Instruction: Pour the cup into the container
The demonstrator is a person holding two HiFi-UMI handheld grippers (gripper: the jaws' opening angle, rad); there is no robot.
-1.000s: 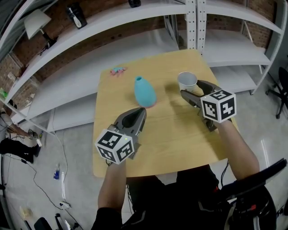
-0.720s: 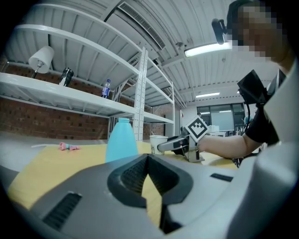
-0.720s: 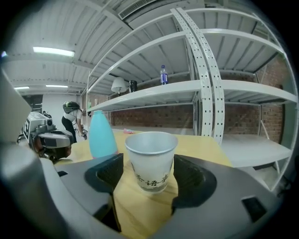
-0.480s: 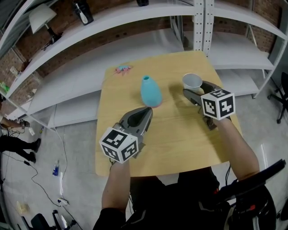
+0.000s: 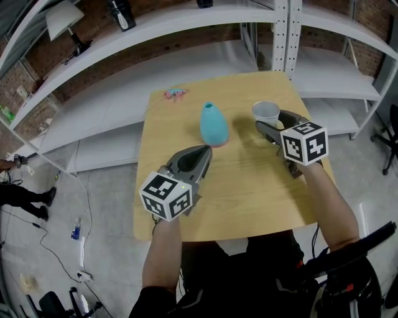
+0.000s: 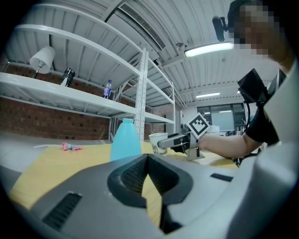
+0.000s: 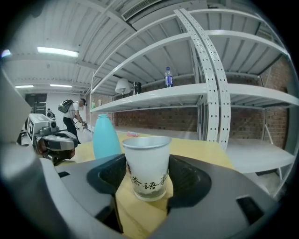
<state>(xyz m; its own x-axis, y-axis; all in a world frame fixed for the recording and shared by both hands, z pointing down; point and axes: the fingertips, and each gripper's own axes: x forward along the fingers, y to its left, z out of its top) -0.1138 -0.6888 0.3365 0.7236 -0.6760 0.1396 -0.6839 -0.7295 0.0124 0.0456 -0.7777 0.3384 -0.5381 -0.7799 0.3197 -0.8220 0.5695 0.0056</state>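
A white paper cup (image 5: pixel 266 113) with dark print stands upright on the wooden table (image 5: pixel 236 199), at the right near the far edge. My right gripper (image 5: pixel 268 122) reaches around it; its jaws have just been closing, and in the right gripper view they meet both sides of the cup (image 7: pixel 147 165). A teal bottle-shaped container (image 5: pixel 214 124) stands left of the cup, upright, with its narrow mouth open. My left gripper (image 5: pixel 204 151) hovers just in front of the container, shut and holding nothing. The left gripper view shows the container (image 6: pixel 125 140) and the cup (image 6: pixel 158 142) ahead.
A small pink object (image 5: pixel 175 94) lies at the table's far left corner. White metal shelves (image 5: pixel 124 56) run behind the table, carrying a lamp (image 5: pixel 65 18) and a bottle. A person (image 7: pixel 74 114) stands far off in the right gripper view.
The right gripper's jaws have drawn in against the cup. Both hands have stayed about where they were; the head view has shifted slightly.
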